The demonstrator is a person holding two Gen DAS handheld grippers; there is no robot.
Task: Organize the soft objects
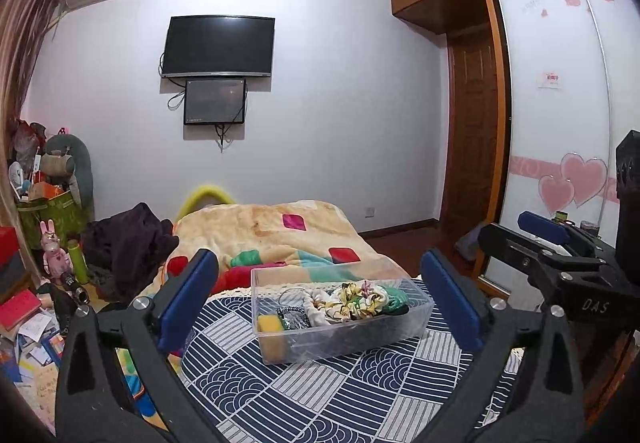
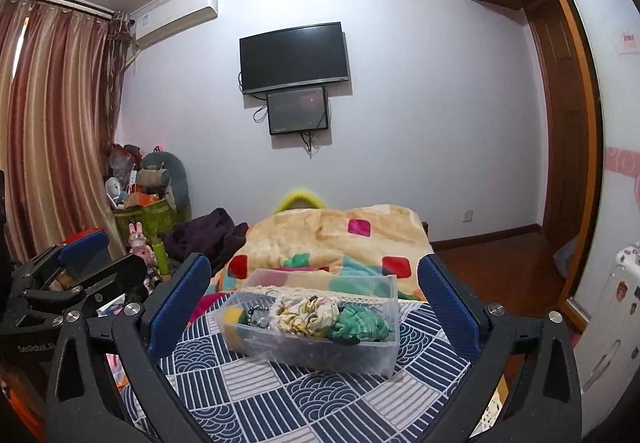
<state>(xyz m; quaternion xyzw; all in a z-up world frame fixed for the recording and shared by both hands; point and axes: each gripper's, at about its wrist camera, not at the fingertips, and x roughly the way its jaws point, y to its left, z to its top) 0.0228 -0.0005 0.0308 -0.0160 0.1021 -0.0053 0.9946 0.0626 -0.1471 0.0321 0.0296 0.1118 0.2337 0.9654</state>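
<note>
1. The left gripper (image 1: 320,299) hovers over the blue-and-white patterned cloth (image 1: 332,395), its jaws spread wide with nothing between the blue pads.
2. The right gripper (image 2: 316,303) hovers beside it over the same cloth (image 2: 320,395), jaws likewise wide apart and holding nothing. Each gripper shows at the edge of the other's view.
3. Just ahead of both, a clear plastic box (image 1: 340,339) (image 2: 320,351) sits on the cloth, framed between the jaws in both views.
4. Inside the box lie the soft objects: a yellow sponge (image 1: 271,324) (image 2: 233,315) at the left end, a dark shiny item (image 1: 295,317) next to it, a floral scrunchie (image 1: 358,295) (image 2: 308,313) in the middle, and a green scrunchie (image 1: 396,299) (image 2: 362,323) at the right end. They touch one another in a loose heap.
5. Behind the box, a cream blanket (image 1: 256,227) (image 2: 344,223) with coloured squares covers the bed.
6. Left of the bed, dark clothing (image 1: 128,243) is piled, with a pink rabbit toy (image 1: 52,251) and clutter farther left.
7. On the far wall hang a TV (image 1: 218,47) (image 2: 294,57) and a smaller screen (image 1: 215,101) below it.
</note>
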